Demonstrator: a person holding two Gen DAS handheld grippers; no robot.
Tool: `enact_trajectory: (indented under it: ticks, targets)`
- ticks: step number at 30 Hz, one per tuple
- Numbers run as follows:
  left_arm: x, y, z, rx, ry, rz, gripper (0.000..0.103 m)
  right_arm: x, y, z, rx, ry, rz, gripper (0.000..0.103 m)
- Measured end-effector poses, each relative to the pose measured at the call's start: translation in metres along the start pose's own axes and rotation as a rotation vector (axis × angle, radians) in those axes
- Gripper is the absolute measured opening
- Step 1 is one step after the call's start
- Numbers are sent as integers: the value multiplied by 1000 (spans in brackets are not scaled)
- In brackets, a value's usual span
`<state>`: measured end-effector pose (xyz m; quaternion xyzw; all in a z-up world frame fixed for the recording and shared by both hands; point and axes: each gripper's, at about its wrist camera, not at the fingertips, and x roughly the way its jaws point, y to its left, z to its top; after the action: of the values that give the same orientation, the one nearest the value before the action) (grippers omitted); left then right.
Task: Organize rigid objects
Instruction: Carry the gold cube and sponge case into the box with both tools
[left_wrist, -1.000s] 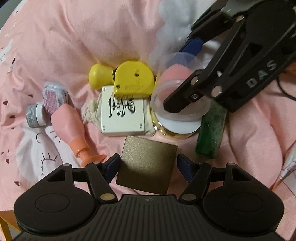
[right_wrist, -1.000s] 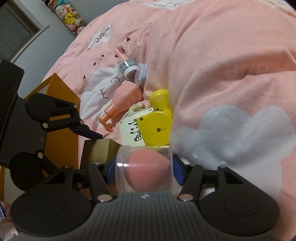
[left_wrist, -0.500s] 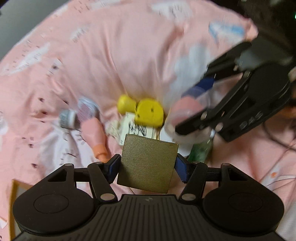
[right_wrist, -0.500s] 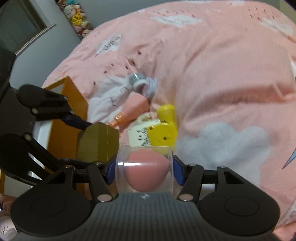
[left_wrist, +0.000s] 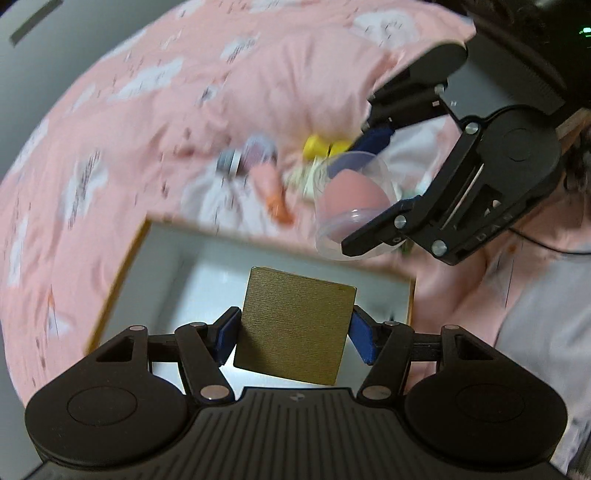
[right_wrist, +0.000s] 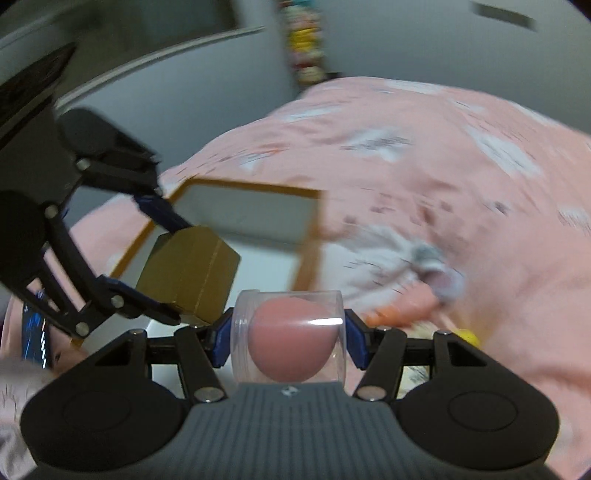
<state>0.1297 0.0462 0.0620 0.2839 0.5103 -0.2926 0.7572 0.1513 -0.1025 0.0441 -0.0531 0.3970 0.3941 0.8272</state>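
The left gripper (left_wrist: 293, 334) is clamped on the gold box (left_wrist: 293, 326), which hangs directly above the open tray (left_wrist: 122, 266) on the bed. The right gripper (right_wrist: 288, 338) grips the clear case with the pink sponge (right_wrist: 290, 338), just short of the tray's near edge, so the left one is nearer to placing.
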Motion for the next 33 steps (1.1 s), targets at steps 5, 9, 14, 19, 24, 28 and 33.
enact_trajectory:
  ticks: [5, 9, 14, 19, 24, 28, 33]
  targets:
    - [23, 9, -29, -36, 63, -15, 72, 42, 39, 12, -238, 141, 82, 59]
    - [36, 13, -42, -31, 82, -42, 72, 72, 55, 20, -400, 225, 112, 59]
    - [54, 16, -50, 11, 97, -76, 72, 107, 71, 28, -540, 351, 154, 59]
    - [67, 24, -60, 1, 95, -109, 72, 142, 80, 24, -657, 486, 155, 59]
    - [78, 25, -66, 9, 106, -121, 72, 167, 82, 19, -719, 578, 205, 59]
    - [81, 23, -68, 19, 111, -132, 72, 182, 89, 11, -763, 628, 225, 59]
    - [85, 24, -68, 25, 114, -143, 72, 190, 97, 3, -791, 684, 243, 59]
